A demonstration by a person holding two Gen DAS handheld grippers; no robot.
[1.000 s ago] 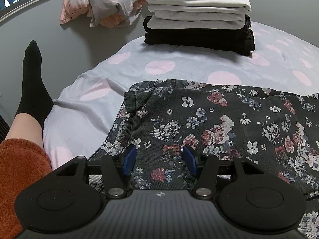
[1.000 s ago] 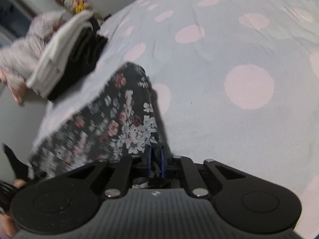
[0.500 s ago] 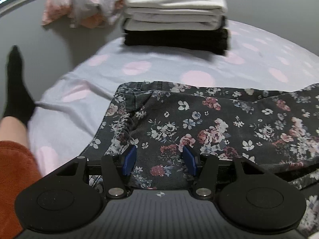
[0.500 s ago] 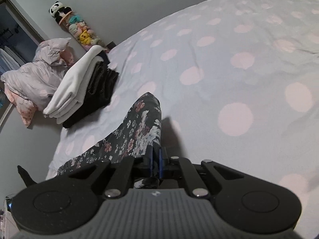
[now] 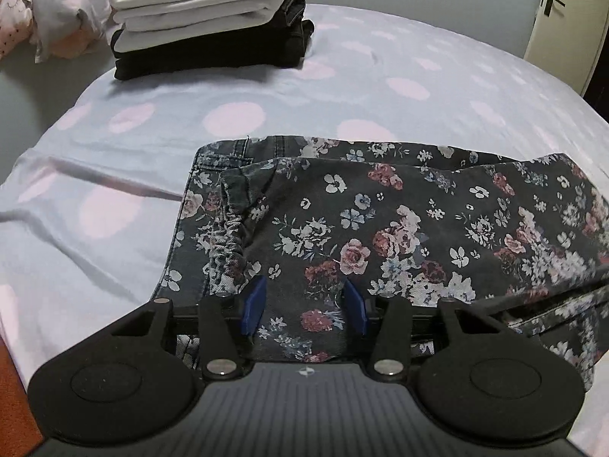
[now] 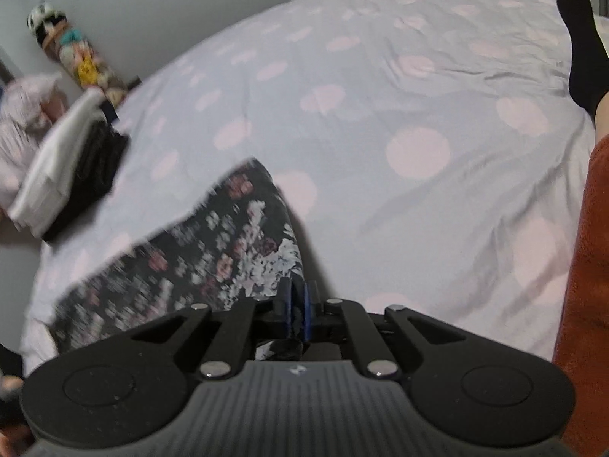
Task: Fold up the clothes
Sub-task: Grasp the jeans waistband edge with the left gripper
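Dark floral trousers (image 5: 380, 228) lie on the polka-dot bed, the elastic waistband (image 5: 228, 236) at the left. My left gripper (image 5: 304, 304) is open just above the cloth near the waist, its blue pads either side of it. My right gripper (image 6: 298, 304) is shut on the end of the floral trousers (image 6: 213, 251) and holds it lifted above the sheet. The trousers run from it to the lower left in the right wrist view.
A stack of folded white and black clothes (image 5: 205, 19) stands at the far left of the bed and also shows in the right wrist view (image 6: 68, 167). Unfolded pink clothes (image 5: 45, 11) lie beyond it. A socked foot (image 6: 582, 38) and orange-clad leg (image 6: 586, 304) lie at the right.
My right gripper has swung with the trouser end in it; the view has turned right and blurred. My left gripper has shifted right over the waist, still open.
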